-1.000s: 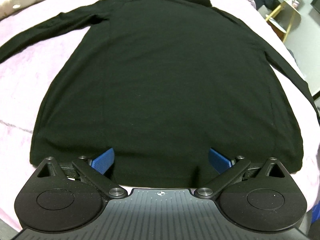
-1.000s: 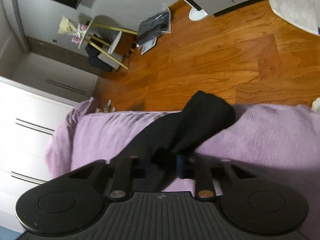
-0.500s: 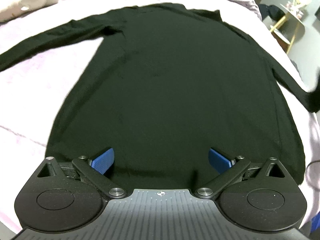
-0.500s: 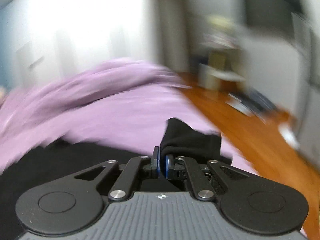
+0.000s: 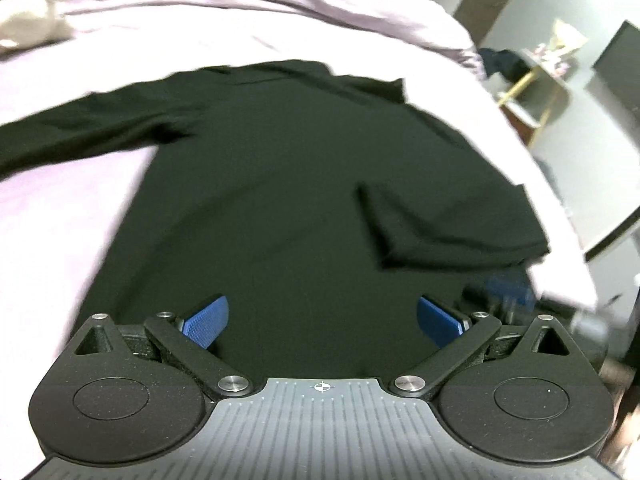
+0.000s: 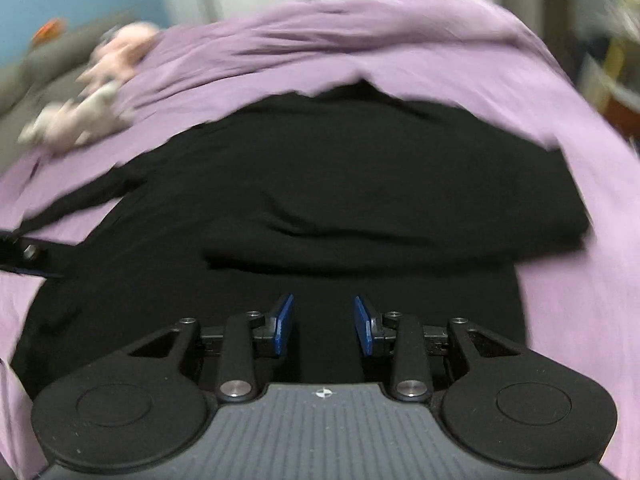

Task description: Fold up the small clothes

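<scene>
Jaws of the left gripper [image 5: 322, 322] stand wide apart in the left wrist view, blue pads spread over the lower body of the black long-sleeve top [image 5: 260, 208] with nothing between them and no grip. The top lies flat on the bed [image 5: 60, 208], which has a lilac cover; its left sleeve [image 5: 80, 128] runs straight out toward the frame edge, while the right sleeve [image 5: 452, 224] is already laid across the body, its cuff end in a loose ridge. The right gripper [image 5: 506, 296] shows only as a blur at the garment's right edge. Risk noted here: the left sleeve is far out, so a pinch near the shoulder rather than the cuff would likely leave the end trailing. In the right wrist view, the right gripper [image 6: 323, 326] has its jaws part-open, having just been opening, and nothing sits between the pads; the sleeve is released. The folded right sleeve [image 6: 360, 248] lies just ahead of the pads as a raised band across the top [image 6: 280, 168]. A soft toy [image 6: 88, 112] rests on the bed [image 6: 560, 320] beyond the far sleeve. Risks judged from this: a pad that snags the knit as the gripper withdraws could pull the sleeve back off, the uneven ridge could set a crooked crease in later folds, and dragging the body could bunch the cover.
</scene>
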